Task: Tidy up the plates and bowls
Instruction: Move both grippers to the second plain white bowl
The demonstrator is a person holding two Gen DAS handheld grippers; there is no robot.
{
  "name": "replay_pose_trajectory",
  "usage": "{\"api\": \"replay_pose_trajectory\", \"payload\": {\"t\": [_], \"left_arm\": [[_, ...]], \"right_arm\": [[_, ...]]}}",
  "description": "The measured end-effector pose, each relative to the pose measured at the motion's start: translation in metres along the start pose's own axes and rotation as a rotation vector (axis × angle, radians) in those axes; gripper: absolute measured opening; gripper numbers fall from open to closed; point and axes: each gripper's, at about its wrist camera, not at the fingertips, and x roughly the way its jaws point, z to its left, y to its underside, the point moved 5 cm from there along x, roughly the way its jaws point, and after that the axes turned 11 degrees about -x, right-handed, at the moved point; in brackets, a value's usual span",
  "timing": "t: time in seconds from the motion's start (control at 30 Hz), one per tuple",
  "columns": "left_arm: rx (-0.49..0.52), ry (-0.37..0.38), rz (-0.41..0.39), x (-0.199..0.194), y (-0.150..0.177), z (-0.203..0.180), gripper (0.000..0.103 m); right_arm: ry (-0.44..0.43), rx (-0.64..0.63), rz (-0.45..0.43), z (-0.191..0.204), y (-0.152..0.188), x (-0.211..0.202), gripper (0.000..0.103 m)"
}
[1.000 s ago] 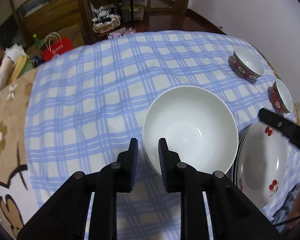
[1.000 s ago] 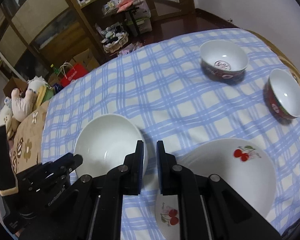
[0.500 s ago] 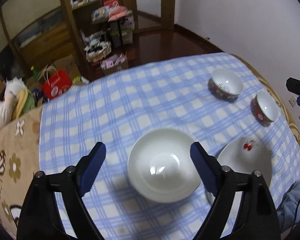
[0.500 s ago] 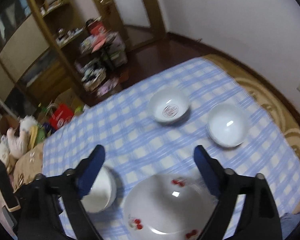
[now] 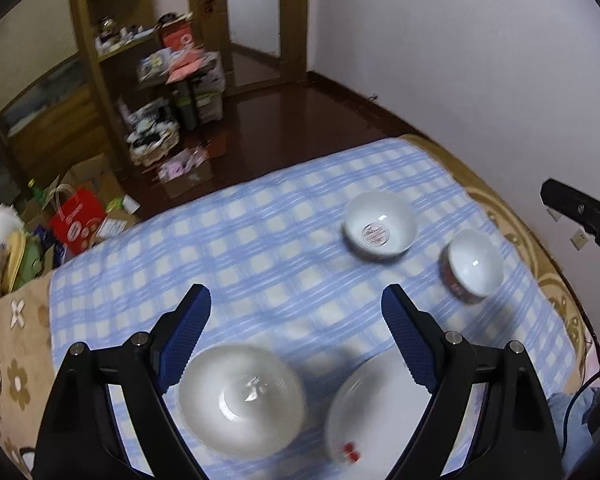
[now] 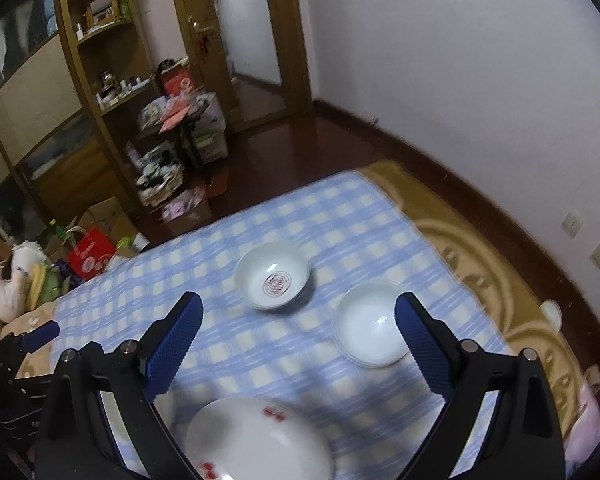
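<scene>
On the checked cloth (image 5: pixel 260 248), left to right: one white bowl (image 5: pixel 240 400), one plate (image 5: pixel 380 404), two small bowls (image 5: pixel 379 231) (image 5: pixel 475 265). Left tongs (image 5: pixel 296 304) and right tongs (image 6: pixel 299 312) hover above, both released, holding nothing.

Large bowl (image 5: pixel 240 400): glossy white ceramic.
Plate (image 6: pixel 260 440): glossy ceramic, red print.
Tablecloth (image 5: pixel 260 248): matt checked cloth.
Finger pads (image 5: pixel 186 334): blue textured rubber.
Floor (image 6: pixel 300 140): glossy dark wood.
</scene>
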Motion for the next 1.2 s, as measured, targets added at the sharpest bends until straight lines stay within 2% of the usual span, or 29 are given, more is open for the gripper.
{"api": "replay_pose_trajectory", "payload": {"t": [0.1, 0.37, 0.67, 0.8, 0.9, 1.1, 1.17, 1.2], "left_arm": [[0.007, 0.006, -0.027, 0.005, -0.006, -0.022, 0.086], [0.040, 0.048, 0.002, 0.031, -0.014, -0.073, 0.086], [0.088, 0.090, 0.049, 0.072, -0.009, -0.127, 0.086], [0.097, 0.101, 0.052, 0.091, -0.008, -0.142, 0.086], [0.113, 0.092, 0.073, 0.106, -0.005, -0.153, 0.086], [0.140, 0.103, 0.119, 0.135, 0.007, -0.171, 0.086], [0.158, 0.106, 0.138, 0.143, 0.014, -0.177, 0.086], [0.166, 0.104, 0.134, 0.145, 0.017, -0.179, 0.086]], "right_arm": [[0.010, 0.022, -0.033, -0.018, -0.011, -0.004, 0.101], [0.022, 0.022, -0.036, -0.057, -0.025, 0.009, 0.101], [0.032, 0.078, -0.001, -0.096, -0.009, 0.054, 0.101], [0.061, 0.073, 0.058, -0.110, 0.006, 0.078, 0.100], [0.036, 0.111, 0.085, -0.121, 0.014, 0.091, 0.095], [-0.016, 0.167, 0.144, -0.130, 0.032, 0.116, 0.092], [-0.038, 0.182, 0.173, -0.132, 0.039, 0.125, 0.079], [-0.041, 0.189, 0.193, -0.132, 0.042, 0.131, 0.076]]}}
